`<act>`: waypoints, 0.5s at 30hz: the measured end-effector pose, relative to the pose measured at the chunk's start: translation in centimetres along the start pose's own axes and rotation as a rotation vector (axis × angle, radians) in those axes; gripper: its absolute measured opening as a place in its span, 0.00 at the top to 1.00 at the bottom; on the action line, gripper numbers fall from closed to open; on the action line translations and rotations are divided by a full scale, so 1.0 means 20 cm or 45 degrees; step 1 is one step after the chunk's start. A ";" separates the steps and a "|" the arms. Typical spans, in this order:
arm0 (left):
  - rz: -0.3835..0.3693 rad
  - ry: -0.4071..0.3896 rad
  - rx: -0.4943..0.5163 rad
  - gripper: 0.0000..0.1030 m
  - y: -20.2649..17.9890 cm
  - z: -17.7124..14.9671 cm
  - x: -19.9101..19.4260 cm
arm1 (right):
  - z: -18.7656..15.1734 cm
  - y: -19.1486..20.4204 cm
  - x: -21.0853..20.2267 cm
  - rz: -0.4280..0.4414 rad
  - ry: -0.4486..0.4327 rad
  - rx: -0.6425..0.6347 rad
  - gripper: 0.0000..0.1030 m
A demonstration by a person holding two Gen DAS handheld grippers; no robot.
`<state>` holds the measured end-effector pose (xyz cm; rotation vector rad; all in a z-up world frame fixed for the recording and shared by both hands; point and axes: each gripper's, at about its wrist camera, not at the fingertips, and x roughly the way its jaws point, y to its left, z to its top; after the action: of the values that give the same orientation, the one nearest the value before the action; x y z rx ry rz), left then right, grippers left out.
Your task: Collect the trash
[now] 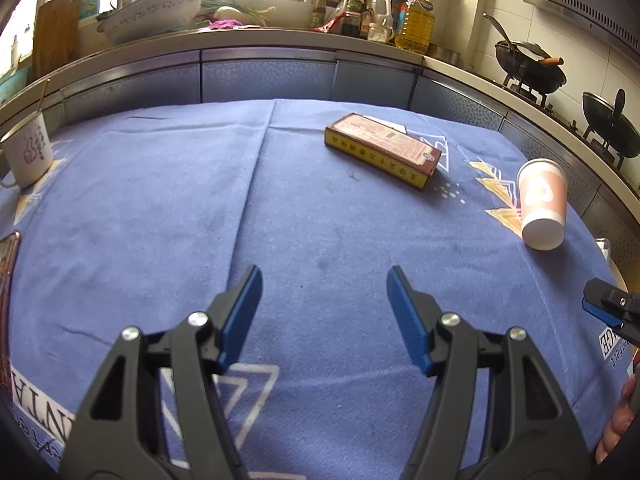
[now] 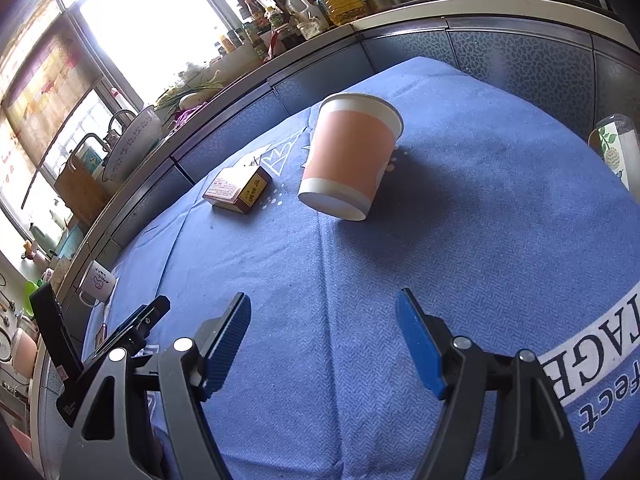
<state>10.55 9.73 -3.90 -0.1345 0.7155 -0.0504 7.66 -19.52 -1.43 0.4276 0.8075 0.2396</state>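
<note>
Pink paper cup (image 2: 350, 162) on its side at 12 o'clock, right tongs (image 2: 322, 322) and left tongs (image 1: 324, 296) released, empty; likely to roll or crush if pinched off-centre.

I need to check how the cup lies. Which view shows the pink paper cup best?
The right wrist view: the tipped-over pink paper cup lies large, near centre. The left wrist view shows it small at the right edge.

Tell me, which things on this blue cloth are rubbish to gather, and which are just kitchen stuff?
Likely rubbish:
- tipped paper cup
- flat cardboard box

Just lying about:
- white mug at the table edge
- oil bottle on the counter
- woks on the stove
- basin by the window
</note>
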 end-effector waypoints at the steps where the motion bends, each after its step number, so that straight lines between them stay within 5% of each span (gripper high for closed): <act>1: 0.001 0.001 -0.001 0.40 0.00 0.00 0.00 | 0.00 0.01 0.00 0.002 0.002 -0.005 0.29; 15: 0.039 0.090 -0.042 0.40 0.03 0.00 0.05 | 0.01 0.10 0.05 -0.012 0.008 -0.105 0.29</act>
<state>11.44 10.32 -4.65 -0.1541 0.7891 -0.0137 8.37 -17.43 -0.94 0.3455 0.8025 0.2643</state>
